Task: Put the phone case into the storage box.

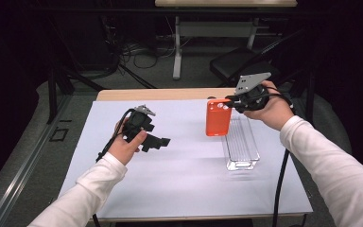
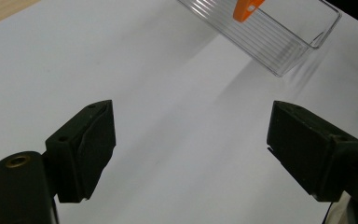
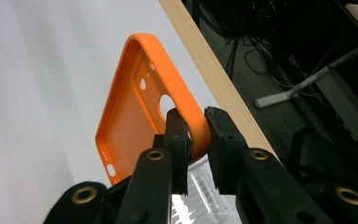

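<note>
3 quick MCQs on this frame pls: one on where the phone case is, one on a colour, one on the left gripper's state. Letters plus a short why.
1. Where is the phone case?
A. Lying flat inside the tray
B. Held up by the right gripper, beside the tray's far end
C. Between the left gripper's jaws

2. What colour is the phone case?
A. Orange
B. Blue
C. Black

3. How do the left gripper's jaws stand?
A. Clamped on the tray
B. Shut on the case
C. Wide apart with nothing between them

Key:
1 B: the right gripper pinches the rim of the phone case, which hangs above the table by the clear tray.
2 A: the case is orange in the high view and in the right gripper view.
3 C: the left gripper has only the white table cover between its jaws.
</note>
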`<state>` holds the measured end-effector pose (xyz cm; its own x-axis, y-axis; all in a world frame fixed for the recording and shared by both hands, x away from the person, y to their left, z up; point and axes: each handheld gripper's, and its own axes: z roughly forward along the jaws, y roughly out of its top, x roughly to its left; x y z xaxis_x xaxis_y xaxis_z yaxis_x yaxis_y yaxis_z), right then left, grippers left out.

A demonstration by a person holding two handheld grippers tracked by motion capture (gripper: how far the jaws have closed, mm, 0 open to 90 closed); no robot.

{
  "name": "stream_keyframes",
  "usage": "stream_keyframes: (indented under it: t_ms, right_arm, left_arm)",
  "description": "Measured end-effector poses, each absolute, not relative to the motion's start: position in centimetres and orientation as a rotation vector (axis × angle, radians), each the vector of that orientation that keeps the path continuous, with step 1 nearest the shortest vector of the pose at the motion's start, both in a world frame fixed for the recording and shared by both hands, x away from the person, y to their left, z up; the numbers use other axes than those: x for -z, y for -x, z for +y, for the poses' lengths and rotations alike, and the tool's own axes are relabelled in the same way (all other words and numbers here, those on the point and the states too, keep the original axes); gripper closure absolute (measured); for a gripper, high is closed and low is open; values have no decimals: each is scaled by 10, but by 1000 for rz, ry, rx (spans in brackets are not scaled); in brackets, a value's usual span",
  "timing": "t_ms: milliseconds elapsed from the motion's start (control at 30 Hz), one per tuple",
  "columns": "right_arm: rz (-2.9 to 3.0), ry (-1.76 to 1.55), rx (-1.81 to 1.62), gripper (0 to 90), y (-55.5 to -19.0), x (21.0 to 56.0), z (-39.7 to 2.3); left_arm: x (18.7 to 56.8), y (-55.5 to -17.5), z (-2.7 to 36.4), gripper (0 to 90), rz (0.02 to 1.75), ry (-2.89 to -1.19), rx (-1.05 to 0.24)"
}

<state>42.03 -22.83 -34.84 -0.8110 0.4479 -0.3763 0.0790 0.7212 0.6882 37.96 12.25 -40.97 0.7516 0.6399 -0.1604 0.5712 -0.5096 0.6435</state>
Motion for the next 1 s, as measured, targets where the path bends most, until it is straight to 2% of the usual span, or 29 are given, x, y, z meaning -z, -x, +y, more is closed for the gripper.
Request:
stream_keyframes:
  t_ms: [500,1000]
  right_arm:
    - [2361,-475,-888,796,-432,348,-260]
    - [2349,-476,-848,795,-434,351,-267]
  left_arm:
    - [413,-380,125,158,904,-2250,-117]
    - [411,-377,131,159,918,-2253,-121]
